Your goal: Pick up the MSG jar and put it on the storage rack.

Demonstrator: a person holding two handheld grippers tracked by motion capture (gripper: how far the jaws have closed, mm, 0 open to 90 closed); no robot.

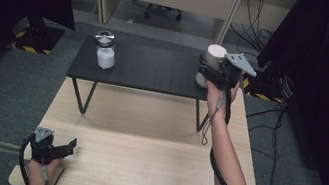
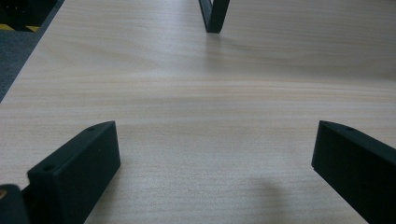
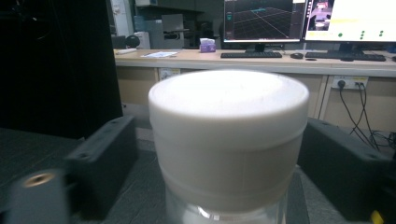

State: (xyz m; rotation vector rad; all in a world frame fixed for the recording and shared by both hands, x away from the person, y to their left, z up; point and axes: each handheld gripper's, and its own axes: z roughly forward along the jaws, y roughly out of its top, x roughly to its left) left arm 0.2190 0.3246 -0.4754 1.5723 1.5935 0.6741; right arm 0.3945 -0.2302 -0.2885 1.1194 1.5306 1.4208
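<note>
The right claw (image 1: 205,68) is reaching out over the dark raised shelf (image 1: 155,73) at the far side of the wooden tabletop (image 1: 141,159), and its jaws are flanking a jar with a wide white lid (image 3: 229,135) at the shelf's right end. In the right gripper view the two black jaws are standing on either side of the lid with a sliver of gap showing on each side, so the claw is looking released around the jar rather than clamping it; the jar is standing upright on the shelf, its clear glass body just showing below the lid. That straddling pose is suggesting the hand is either lining up a grasp or letting go after setting the jar down. A second jar with a metal lid (image 1: 105,49) is sitting near the shelf's left end, well apart. The left claw (image 1: 64,149) is resting low over the near-left tabletop, jaws spread wide with nothing between them, apparently parked out of the way.
</note>
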